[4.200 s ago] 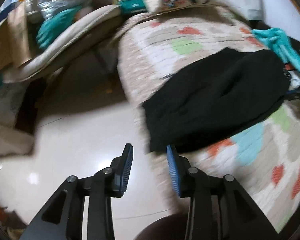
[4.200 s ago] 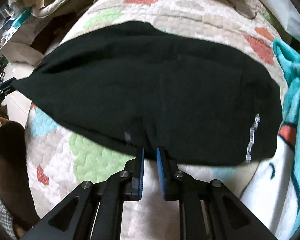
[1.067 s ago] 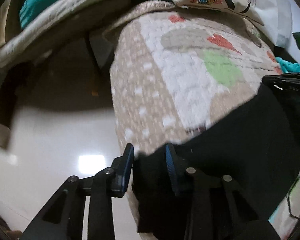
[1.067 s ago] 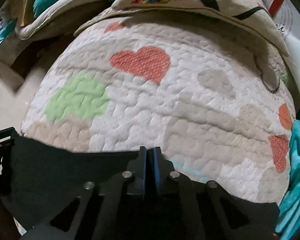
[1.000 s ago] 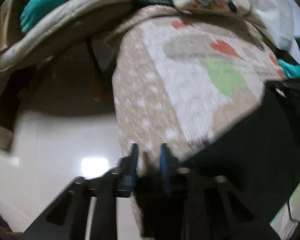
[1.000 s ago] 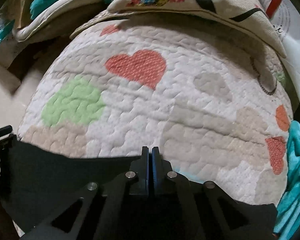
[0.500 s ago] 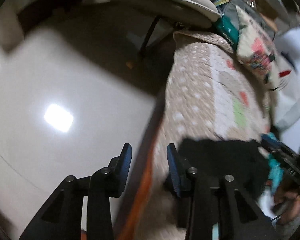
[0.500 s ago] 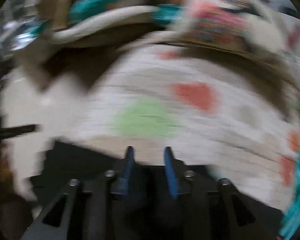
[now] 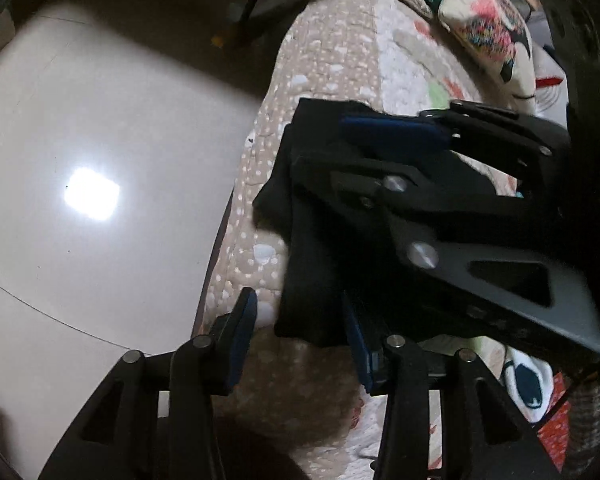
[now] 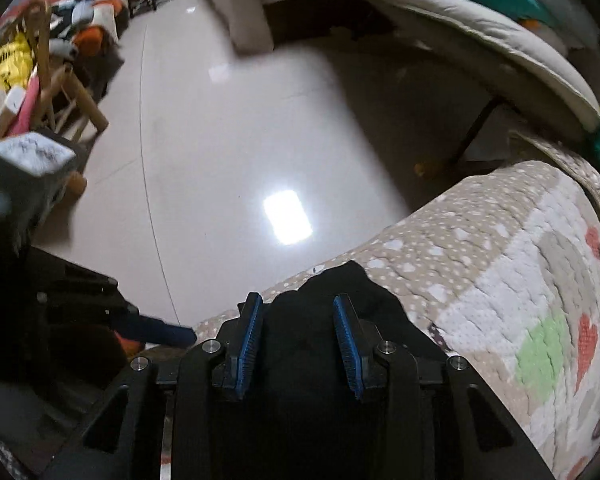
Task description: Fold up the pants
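Note:
The black pants (image 9: 308, 264) lie folded on the quilted bed near its left edge; they also show in the right wrist view (image 10: 340, 296). My left gripper (image 9: 298, 340) is open, its jaws standing either side of the pants' near corner. My right gripper (image 10: 298, 340) is open just above the black cloth, holding nothing. It shows in the left wrist view (image 9: 384, 136) as a large black frame lying over the pants, hiding most of them. The left gripper's blue fingertip (image 10: 160, 332) shows at the left of the right wrist view.
The heart-patterned quilt (image 10: 520, 300) covers the bed, which drops off to a shiny tiled floor (image 9: 80, 160). A patterned pillow (image 9: 484, 28) lies at the bed's far end. A padded chair (image 10: 480, 40) stands beyond the bed. Clutter and a wooden stool (image 10: 60, 92) stand across the floor.
Both grippers let go of the pants' edge and opened. The pants now lie folded over on the bed. Both cameras swung left toward the floor.

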Tool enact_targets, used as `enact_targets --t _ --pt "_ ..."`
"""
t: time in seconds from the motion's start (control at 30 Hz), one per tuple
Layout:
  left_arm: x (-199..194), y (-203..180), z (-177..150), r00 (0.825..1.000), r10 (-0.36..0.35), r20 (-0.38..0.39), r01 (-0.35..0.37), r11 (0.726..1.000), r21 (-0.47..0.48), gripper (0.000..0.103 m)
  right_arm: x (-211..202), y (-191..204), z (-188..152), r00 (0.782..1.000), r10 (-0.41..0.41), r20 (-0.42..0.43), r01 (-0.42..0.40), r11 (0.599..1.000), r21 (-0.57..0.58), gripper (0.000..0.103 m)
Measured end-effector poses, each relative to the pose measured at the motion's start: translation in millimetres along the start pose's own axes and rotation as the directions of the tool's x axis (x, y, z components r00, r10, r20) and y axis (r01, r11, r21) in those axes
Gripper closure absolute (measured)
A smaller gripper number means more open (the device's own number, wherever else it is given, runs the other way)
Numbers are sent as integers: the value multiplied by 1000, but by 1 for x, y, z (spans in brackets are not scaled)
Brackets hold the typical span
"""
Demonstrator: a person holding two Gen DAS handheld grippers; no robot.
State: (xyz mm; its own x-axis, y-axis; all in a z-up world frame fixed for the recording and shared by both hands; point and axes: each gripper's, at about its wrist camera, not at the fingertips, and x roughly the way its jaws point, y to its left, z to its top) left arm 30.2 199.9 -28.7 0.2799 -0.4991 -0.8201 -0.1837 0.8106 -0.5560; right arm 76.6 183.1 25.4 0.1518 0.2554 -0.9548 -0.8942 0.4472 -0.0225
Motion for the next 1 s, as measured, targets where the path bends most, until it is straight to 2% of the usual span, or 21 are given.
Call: enact_targets --t 0.03,0.07,0.17,0.37,0.4,0.43,0.47,0.5,0.53,0.63,0.7,0.73,0.77,0.8,0.83,0.9,1.0 --pt "0 -2 -1 1000 2 -4 -2 1000 15 84 3 3 0 1000 -4 -14 4 1000 -9 85" --pt "1 -5 -2 1000 26 -9 -25 999 31 98 5 3 -1 1000 -1 -27 1 1000 -12 102" --pt "1 -7 -2 999 40 -11 -40 999 34 98 8 5 3 999 -29 -37 28 999 -15 102" --pt "-2 8 0 1000 1 -19 -2 1000 -27 98 -12 -10 13 997 -39 60 35 997 66 102" --pt "-2 9 -1 1000 -8 -22 7 999 -36 98 -13 -12 16 998 -7 66 2 997 71 101" --pt "-2 9 -2 1000 -14 -24 13 999 -42 98 -13 -13 16 998 30 54 -33 997 65 98" --pt "-1 9 -3 1000 -18 -24 17 999 -47 98 -11 -12 16 998 54 35 -56 997 53 85" --pt "-1 9 -5 999 -23 -25 21 998 -53 97 -9 -10 15 998 52 22 -53 998 29 75" --pt "0 8 -5 999 -25 -27 24 998 -56 97 -5 -6 14 999 37 12 -37 999 -3 60" --pt "3 7 -5 999 -26 -30 24 998 -63 89 10 -1 10 999 21 -33 -22 999 -46 58" --pt "4 10 -6 999 -26 -32 24 997 -75 80 17 2 6 999 8 -43 -11 998 -67 58" --pt "4 12 -7 999 -28 -33 25 996 -80 78 20 4 5 999 9 -49 -13 997 -80 61" --pt "4 14 -7 999 -31 -35 28 996 -87 76 21 7 4 998 10 -56 -15 996 -86 84" --pt "5 15 -8 999 -37 -39 33 996 -86 77 24 10 4 997 2 -74 -9 995 -96 99" --pt "5 13 -8 999 -37 -41 34 997 -72 78 25 12 4 997 -14 -81 5 995 -104 99" --pt "4 4 -9 999 -32 -35 31 999 -22 96 20 12 5 998 -11 -70 5 996 -88 99" --pt "0 1 -8 1000 -10 -22 10 1000 -2 98 6 6 12 1000 -1 -13 0 999 -36 100"
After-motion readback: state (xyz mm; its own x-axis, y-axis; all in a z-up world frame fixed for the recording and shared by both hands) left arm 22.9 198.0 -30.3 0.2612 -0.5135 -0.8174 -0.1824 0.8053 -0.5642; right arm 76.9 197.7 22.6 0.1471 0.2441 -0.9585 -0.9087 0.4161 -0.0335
